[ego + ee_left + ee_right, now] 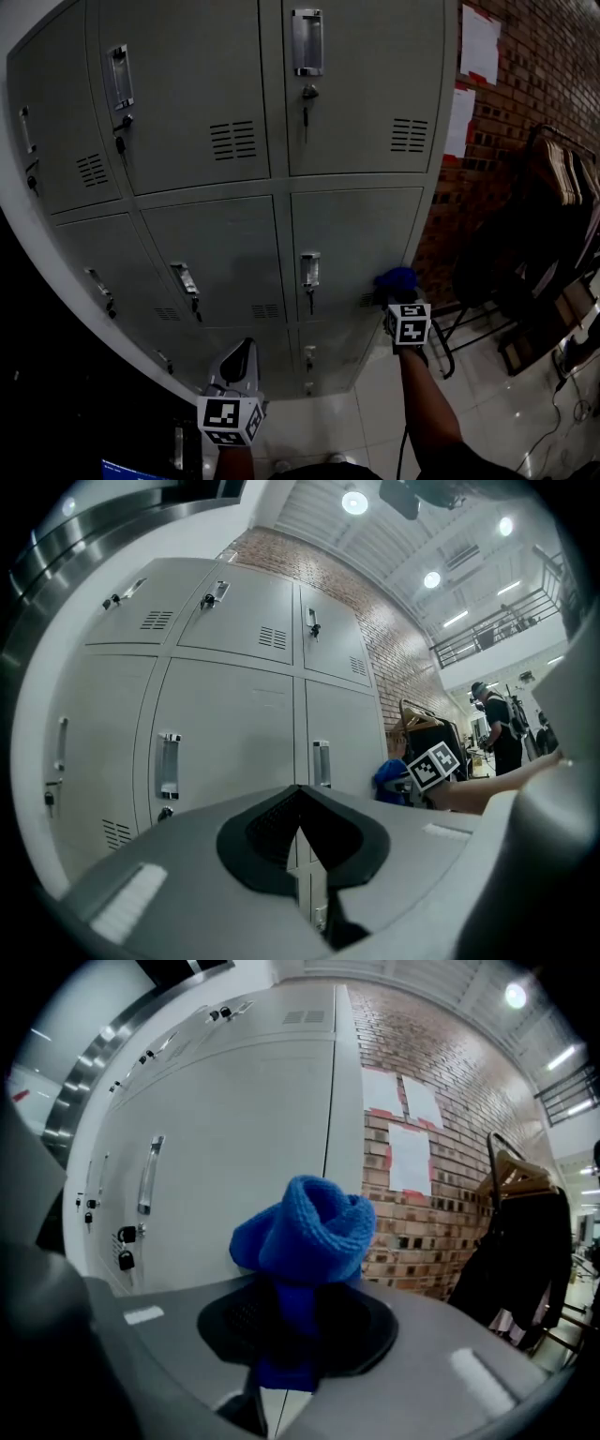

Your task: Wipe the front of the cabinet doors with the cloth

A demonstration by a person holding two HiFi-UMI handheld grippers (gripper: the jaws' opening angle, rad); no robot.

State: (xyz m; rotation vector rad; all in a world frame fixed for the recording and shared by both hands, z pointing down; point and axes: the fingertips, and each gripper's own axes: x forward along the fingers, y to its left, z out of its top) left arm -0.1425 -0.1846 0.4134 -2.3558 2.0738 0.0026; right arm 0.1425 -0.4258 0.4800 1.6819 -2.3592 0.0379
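Blue knitted cloth [314, 1222] clamped in right tongs [291, 1335], grey metal cabinet door [234, 1147] just ahead-left of tips; left tongs [300, 834] closed, empty, apparently farther back.

Cabinet doors [211, 248]: three columns, three rows showing. One blue cloth [396, 278]; three white sheets [409, 1159] on one brick wall [441, 1232]. Two grippers: left gripper [239, 361], right gripper [398, 292].

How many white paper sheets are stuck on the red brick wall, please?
3 white paper sheets on the red brick wall: two side by side, one below them. Others may be out of view.
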